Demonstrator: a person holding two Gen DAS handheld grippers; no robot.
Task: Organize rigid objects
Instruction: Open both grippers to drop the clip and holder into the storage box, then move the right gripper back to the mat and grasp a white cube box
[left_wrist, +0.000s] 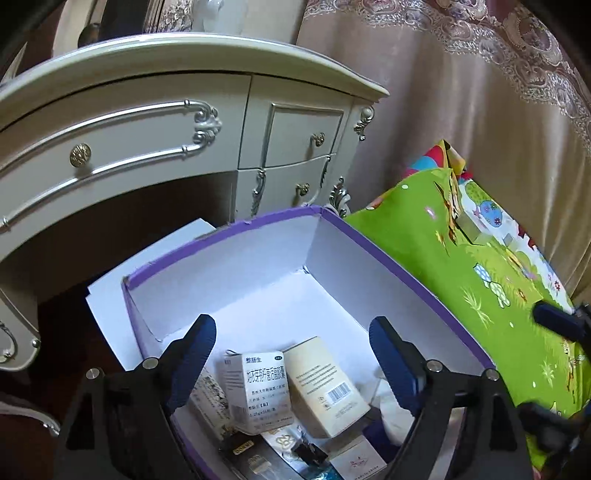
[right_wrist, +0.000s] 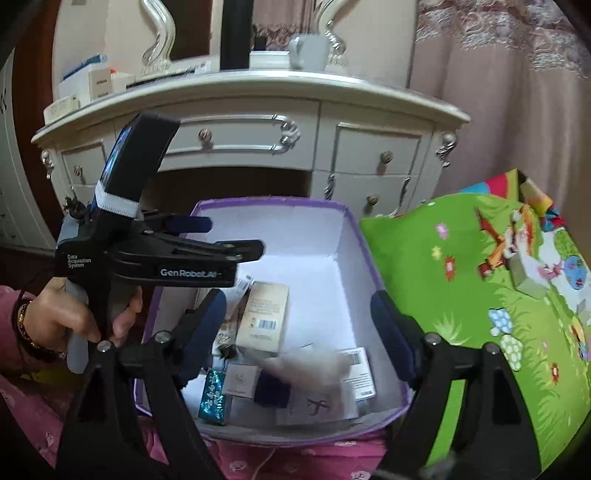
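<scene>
A purple box with a white inside (left_wrist: 236, 236) (right_wrist: 351, 236) sits on the person's lap. It holds several small cartons: a white medicine carton (left_wrist: 264, 391), a cream carton with a barcode (left_wrist: 325, 384) (right_wrist: 264, 317), a teal glitter item (right_wrist: 213, 397) and a blurred white object (right_wrist: 306, 365) in motion. My left gripper (left_wrist: 291, 354) hangs open over the box, empty. It also shows in the right wrist view (right_wrist: 207, 236), held over the box's left edge. My right gripper (right_wrist: 299, 321) is open over the box, empty.
A cream dressing table with drawers (left_wrist: 155, 133) (right_wrist: 258, 136) stands behind the box. A green cartoon play mat (left_wrist: 461, 266) (right_wrist: 461, 280) lies to the right with small blocks (right_wrist: 528, 277) on it. Curtains (left_wrist: 480, 92) hang behind.
</scene>
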